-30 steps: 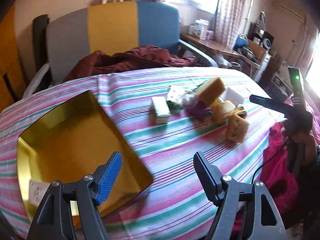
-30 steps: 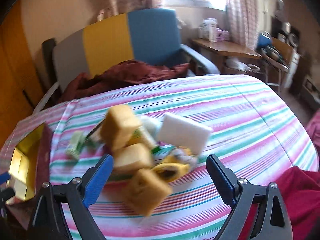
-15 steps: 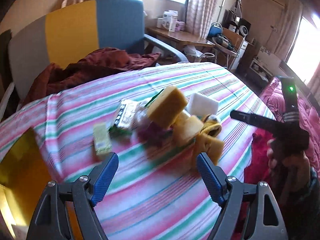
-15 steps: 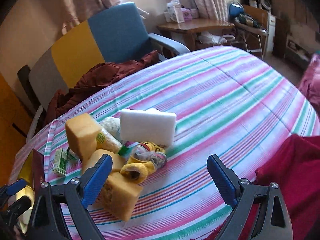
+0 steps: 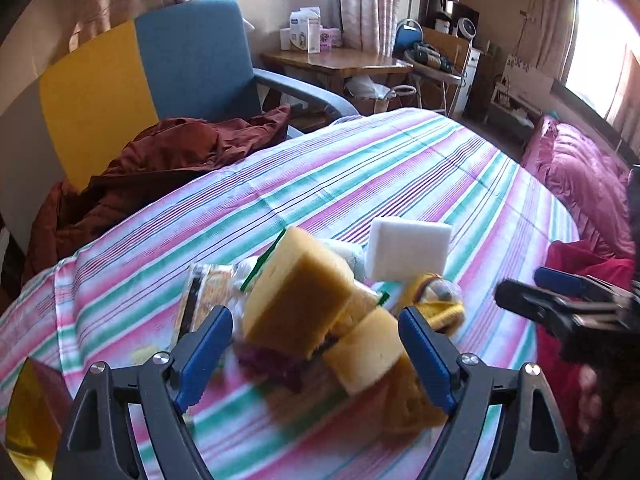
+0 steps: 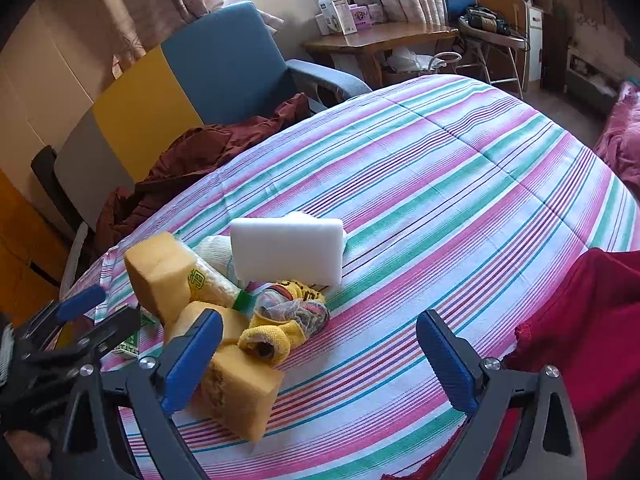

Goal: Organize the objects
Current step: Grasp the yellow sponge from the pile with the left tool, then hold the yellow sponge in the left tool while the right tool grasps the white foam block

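A pile lies on the striped tablecloth [image 5: 360, 168]: a big yellow sponge [image 5: 296, 300] on top, two more sponges [image 5: 368, 356] below it, a white foam block [image 5: 408, 250], a rolled yellow cloth [image 5: 436, 304], a purple item [image 5: 276, 364] and a clear packet [image 5: 204, 296]. My left gripper [image 5: 316, 356] hovers just before the sponges. Its jaws are opening and its pads touch nothing. My right gripper [image 6: 322, 360] stands open over bare cloth, right of the pile. Its left finger is beside a sponge [image 6: 240, 392]. The white block [image 6: 288, 248] lies beyond.
A gold tray [image 5: 32, 412] shows at the lower left corner. A small green box [image 6: 132, 340] lies left of the pile. A maroon garment [image 5: 160, 168] is draped on the yellow and blue chair [image 5: 192, 60]. Red fabric [image 6: 580, 320] covers the table's right edge.
My left gripper has swung right, from over the gold tray to the pile, and its jaws have spread wider. The right gripper has rolled and shifted slightly; the pile sits further left in its view.
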`<control>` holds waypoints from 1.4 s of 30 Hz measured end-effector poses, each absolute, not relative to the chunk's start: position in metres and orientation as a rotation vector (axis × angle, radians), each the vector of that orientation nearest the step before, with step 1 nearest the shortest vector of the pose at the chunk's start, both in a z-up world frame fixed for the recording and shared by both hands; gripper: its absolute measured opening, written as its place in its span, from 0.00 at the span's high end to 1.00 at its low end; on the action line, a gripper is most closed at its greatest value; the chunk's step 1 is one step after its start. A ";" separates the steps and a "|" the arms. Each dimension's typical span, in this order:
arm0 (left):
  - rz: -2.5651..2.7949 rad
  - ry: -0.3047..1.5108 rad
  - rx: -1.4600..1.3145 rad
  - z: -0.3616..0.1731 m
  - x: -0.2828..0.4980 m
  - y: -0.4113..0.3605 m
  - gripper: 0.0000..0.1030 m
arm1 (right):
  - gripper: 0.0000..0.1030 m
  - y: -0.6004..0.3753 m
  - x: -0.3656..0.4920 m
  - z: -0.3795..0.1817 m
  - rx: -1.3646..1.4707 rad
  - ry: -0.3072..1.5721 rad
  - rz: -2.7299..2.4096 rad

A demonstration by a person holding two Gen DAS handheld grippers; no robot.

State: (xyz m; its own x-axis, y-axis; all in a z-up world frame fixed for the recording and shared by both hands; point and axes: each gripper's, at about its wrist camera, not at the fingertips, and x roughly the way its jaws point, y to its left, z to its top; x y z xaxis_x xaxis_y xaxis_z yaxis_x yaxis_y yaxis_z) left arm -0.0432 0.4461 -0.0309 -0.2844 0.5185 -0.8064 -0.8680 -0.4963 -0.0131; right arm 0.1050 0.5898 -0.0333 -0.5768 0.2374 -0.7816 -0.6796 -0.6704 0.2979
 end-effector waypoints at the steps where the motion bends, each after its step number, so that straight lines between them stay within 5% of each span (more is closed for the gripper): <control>1: 1.904 0.551 -0.975 -0.033 -0.044 0.450 0.16 | 0.05 0.590 0.105 -0.033 -0.994 0.806 2.248; 6: 1.904 0.545 -1.011 -0.047 -0.060 0.467 0.17 | 0.04 0.590 0.105 -0.034 -0.994 0.807 2.248; 9: 1.875 0.503 -1.080 -0.057 -0.073 0.466 0.40 | 0.04 0.590 0.103 -0.036 -1.006 0.814 2.250; 12: 1.859 0.433 -1.062 -0.055 -0.074 0.451 0.43 | 0.04 0.589 0.102 -0.037 -1.013 0.811 2.251; 22: 1.884 0.178 -1.035 -0.023 -0.061 0.354 0.44 | 0.04 0.586 0.097 -0.044 -1.028 0.768 2.251; 39: 2.028 0.058 -1.058 -0.007 -0.040 0.214 0.44 | 0.04 0.538 0.073 -0.035 -1.037 0.514 2.415; 42: 2.040 0.022 -1.051 -0.003 -0.040 0.203 0.44 | 0.03 0.553 0.074 -0.033 -1.011 0.584 2.346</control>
